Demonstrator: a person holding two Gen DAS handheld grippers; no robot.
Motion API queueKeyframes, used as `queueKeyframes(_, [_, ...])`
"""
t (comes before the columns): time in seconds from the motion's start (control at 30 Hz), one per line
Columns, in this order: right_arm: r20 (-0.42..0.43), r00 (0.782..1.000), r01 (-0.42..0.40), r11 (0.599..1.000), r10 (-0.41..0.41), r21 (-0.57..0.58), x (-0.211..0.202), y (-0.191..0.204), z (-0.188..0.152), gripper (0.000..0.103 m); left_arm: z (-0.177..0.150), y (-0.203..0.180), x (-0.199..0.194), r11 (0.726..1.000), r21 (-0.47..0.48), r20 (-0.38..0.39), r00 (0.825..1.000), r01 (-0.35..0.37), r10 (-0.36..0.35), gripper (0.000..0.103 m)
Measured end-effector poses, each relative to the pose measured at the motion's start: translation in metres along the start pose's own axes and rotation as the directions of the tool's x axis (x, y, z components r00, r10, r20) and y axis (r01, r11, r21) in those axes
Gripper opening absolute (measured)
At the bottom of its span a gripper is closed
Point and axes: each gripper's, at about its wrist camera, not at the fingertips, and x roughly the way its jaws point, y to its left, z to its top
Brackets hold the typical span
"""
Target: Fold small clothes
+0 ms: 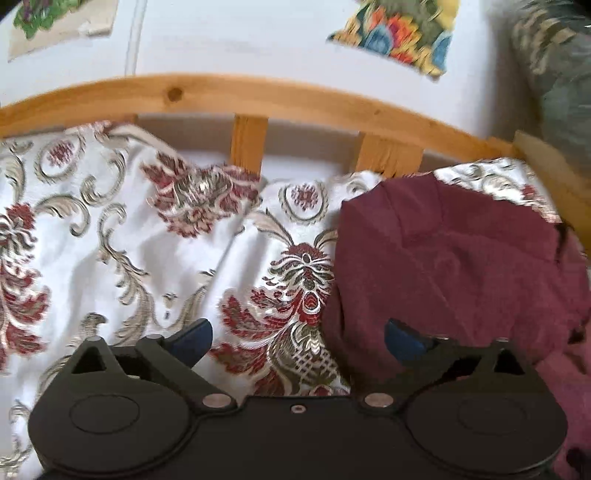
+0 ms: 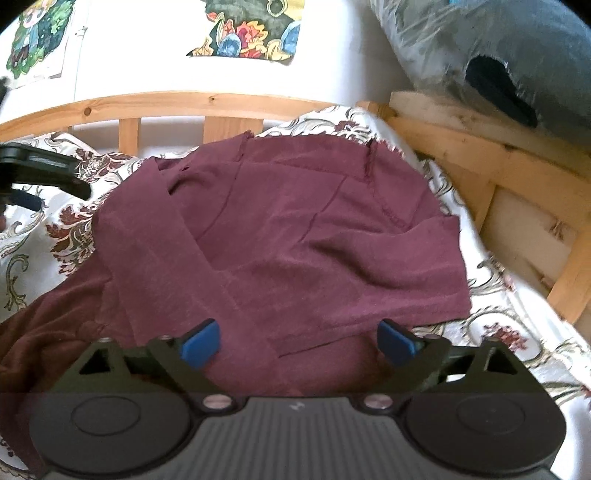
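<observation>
A maroon garment (image 2: 280, 236) lies partly folded on a white bedspread with a red and gold flower pattern (image 1: 122, 236). In the right wrist view my right gripper (image 2: 298, 341) hangs just above the garment's near part, jaws wide apart, with cloth below them but nothing pinched. In the left wrist view my left gripper (image 1: 298, 338) is open too, over the garment's left edge (image 1: 443, 258) where it meets the bedspread. Its blue pads (image 1: 402, 339) grip nothing. The left gripper also shows as a dark shape (image 2: 40, 173) at the left edge of the right wrist view.
A wooden slatted bed frame (image 1: 251, 96) runs along the far side and turns down the right (image 2: 491, 177). Behind it is a white wall with colourful pictures (image 2: 255, 33). A grey-blue plastic-wrapped bundle (image 2: 491, 55) rests on the frame at the upper right.
</observation>
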Motion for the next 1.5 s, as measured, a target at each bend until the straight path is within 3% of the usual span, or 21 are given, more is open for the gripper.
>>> queueKeyframes(0.23, [0.047, 0.999, 0.018, 0.996, -0.014, -0.09, -0.027, -0.002, 0.015, 0.103, -0.026, 0.012, -0.063, 0.988, 0.126, 0.048, 0.994, 0.095, -0.101, 0.102])
queueKeyframes(0.47, [0.034, 0.998, 0.051, 0.968, -0.044, -0.247, -0.071, 0.004, 0.01, 0.103, -0.064, 0.026, -0.112, 0.94, 0.268, -0.008, 0.976, 0.212, -0.218, 0.102])
queueKeyframes(0.53, [-0.01, 0.999, 0.027, 0.966, -0.03, -0.258, -0.085, 0.004, 0.0, 0.103, -0.074, 0.026, -0.123, 0.91, 0.332, -0.037, 0.967, 0.248, -0.25, 0.102])
queueKeyframes(0.63, [-0.093, 0.996, -0.017, 0.96, -0.009, -0.278, -0.105, 0.006, -0.021, 0.103, -0.094, 0.022, -0.136, 0.843, 0.449, -0.08, 0.953, 0.295, -0.291, 0.102])
queueKeyframes(0.77, [-0.231, 0.973, -0.091, 0.945, 0.017, -0.316, -0.118, 0.016, -0.05, 0.103, -0.121, 0.009, -0.137, 0.752, 0.553, -0.169, 0.932, 0.359, -0.32, 0.102])
queueKeyframes(0.9, [-0.264, 0.963, -0.06, 0.911, -0.055, -0.407, -0.117, 0.032, -0.069, 0.103, -0.141, -0.013, -0.127, 0.695, 0.631, -0.187, 0.937, 0.345, -0.295, 0.102])
queueKeyframes(1.0, [-0.252, 0.962, -0.028, 0.88, -0.105, -0.473, -0.114, 0.044, -0.075, 0.103, -0.148, -0.027, -0.116, 0.683, 0.652, -0.195, 0.943, 0.329, -0.268, 0.102])
queueKeyframes(1.1, [-0.25, 0.955, 0.007, 0.855, -0.159, -0.519, -0.109, 0.046, -0.081, 0.103, -0.159, -0.04, -0.103, 0.651, 0.717, -0.173, 0.968, 0.249, -0.18, 0.102])
queueKeyframes(1.2, [-0.256, 0.948, 0.031, 0.853, -0.19, -0.521, -0.106, 0.04, -0.083, 0.103, -0.158, -0.04, -0.099, 0.657, 0.721, -0.15, 0.976, 0.219, -0.161, 0.102])
queueKeyframes(1.27, [-0.247, 0.942, 0.064, 0.844, -0.228, -0.533, -0.102, 0.037, -0.085, 0.103, -0.155, -0.038, -0.097, 0.662, 0.726, -0.124, 0.982, 0.187, -0.141, 0.098])
queueKeyframes(1.4, [-0.192, 0.946, 0.1, 0.798, -0.262, -0.594, -0.096, 0.042, -0.09, 0.103, -0.153, -0.037, -0.096, 0.631, 0.765, -0.066, 0.99, 0.129, -0.123, 0.08])
queueKeyframes(1.43, [-0.174, 0.95, 0.101, 0.781, -0.26, -0.616, -0.096, 0.045, -0.092, 0.099, -0.154, -0.038, -0.098, 0.615, 0.779, -0.056, 0.99, 0.123, -0.128, 0.074])
queueKeyframes(1.47, [-0.173, 0.953, 0.088, 0.775, -0.248, -0.626, -0.097, 0.046, -0.094, 0.089, -0.156, -0.039, -0.099, 0.598, 0.792, -0.05, 0.99, 0.12, -0.133, 0.07])
queueKeyframes(1.5, [-0.184, 0.957, 0.062, 0.776, -0.225, -0.627, -0.098, 0.048, -0.094, 0.082, -0.159, -0.04, -0.101, 0.576, 0.808, -0.045, 0.989, 0.12, -0.142, 0.06])
